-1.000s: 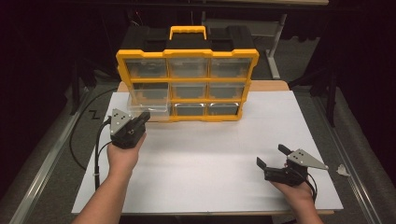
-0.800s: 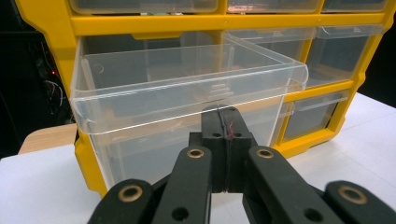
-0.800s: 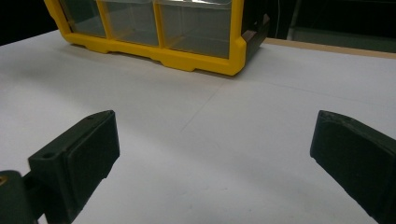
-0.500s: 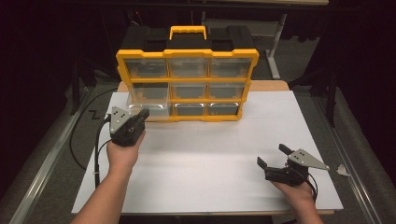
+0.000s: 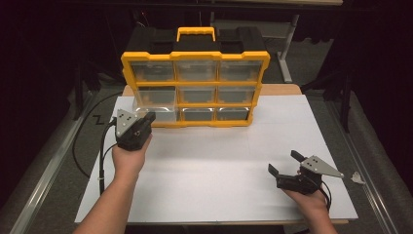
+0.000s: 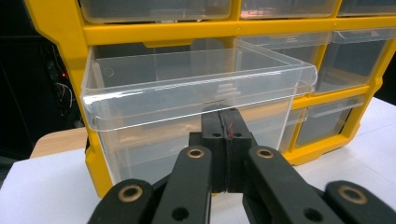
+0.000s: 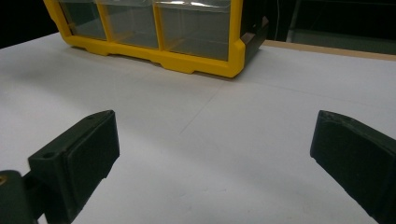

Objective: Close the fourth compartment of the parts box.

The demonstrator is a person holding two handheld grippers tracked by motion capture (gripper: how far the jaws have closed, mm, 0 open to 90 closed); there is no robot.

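Gripping the clear plastic drawer by its front lip, left gripper fingers clamp shut; drawer pulled out of the yellow organiser's middle-left slot. Right gripper rests on the white surface, fingers spread wide. No readable labels.

Both black tongs carry grey three-cornered plates, brass-ringed pivots and black trailing cables; the forearms are unsleeved.
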